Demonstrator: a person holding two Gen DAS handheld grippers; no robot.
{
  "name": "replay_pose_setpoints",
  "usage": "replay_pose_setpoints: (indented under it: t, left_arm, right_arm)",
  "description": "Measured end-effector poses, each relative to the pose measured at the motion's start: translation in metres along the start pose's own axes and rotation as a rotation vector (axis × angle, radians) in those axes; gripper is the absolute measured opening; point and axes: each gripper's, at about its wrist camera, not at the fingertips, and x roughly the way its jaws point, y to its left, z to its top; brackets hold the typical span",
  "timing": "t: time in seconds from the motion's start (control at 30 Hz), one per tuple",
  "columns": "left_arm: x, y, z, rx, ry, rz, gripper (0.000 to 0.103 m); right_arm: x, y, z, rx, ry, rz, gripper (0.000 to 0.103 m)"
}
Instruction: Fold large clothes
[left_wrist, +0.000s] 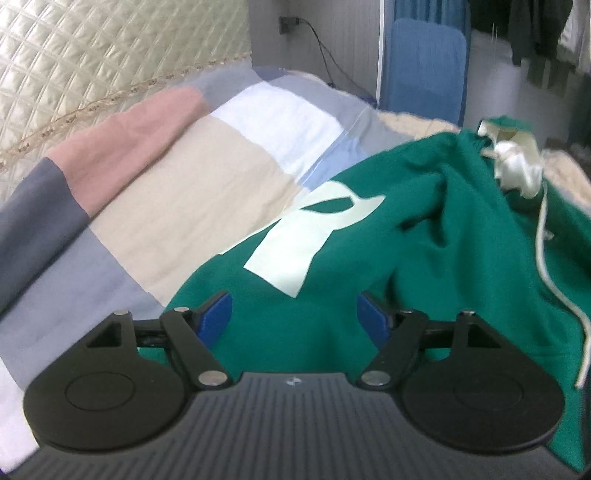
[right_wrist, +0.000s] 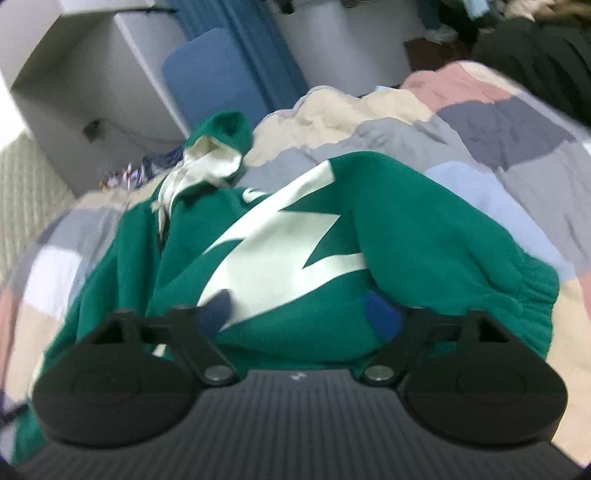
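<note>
Both jaws apart, nothing held: left gripper (left_wrist: 293, 314), right gripper (right_wrist: 301, 314) over green hoodie (right_wrist: 406, 240) on bed (left_wrist: 203, 177). Next prob: flatten hood, pinch hem corners, fold evenly.

Open quilt left, hoodie heaped right
Bare patchwork quilt (left_wrist: 177, 192) lies clear beside the green hoodie (left_wrist: 424, 236); its rumpled hood (left_wrist: 517, 162) and quilted headboard (left_wrist: 92, 66) block beyond.

Both wrist cameras hang close over the green hoodie (left_wrist: 369, 258) (right_wrist: 406, 240), angled downward from its hem toward its hood; both share it.
</note>
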Motion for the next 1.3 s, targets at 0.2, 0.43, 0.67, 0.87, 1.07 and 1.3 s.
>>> replay_pose_setpoints:
  t: [0.2,0.43,0.67,0.87,1.07,1.3]
  left_arm:
    - [0.041,-0.013,-0.003,0.101,0.08,0.048,0.081]
    - [0.062,-0.014,-0.001,0.077,0.107,0.048,0.084]
    - [0.053,-0.007,0.005,-0.025,0.092,0.007,0.084]
    - [0.029,-0.002,0.01,-0.105,0.004,-0.061,0.084]
    - [0.009,-0.007,0.01,-0.128,-0.061,-0.122,0.084]
    - [-0.01,-0.019,0.002,-0.124,-0.073,-0.194,0.084]
  right_arm:
    - [0.001,-0.015,0.01,0.113,-0.001,-0.021,0.09]
    - [-0.019,-0.026,0.03,0.04,-0.129,-0.085,0.091]
    - [0.025,-0.046,0.028,-0.215,-0.007,-0.247,0.091]
    - [0.041,-0.051,0.022,-0.228,0.084,-0.192,0.092]
    - [0.027,-0.032,0.018,-0.368,0.083,-0.223,0.024]
    - [-0.02,-0.023,0.049,-0.405,-0.115,-0.3,0.015]
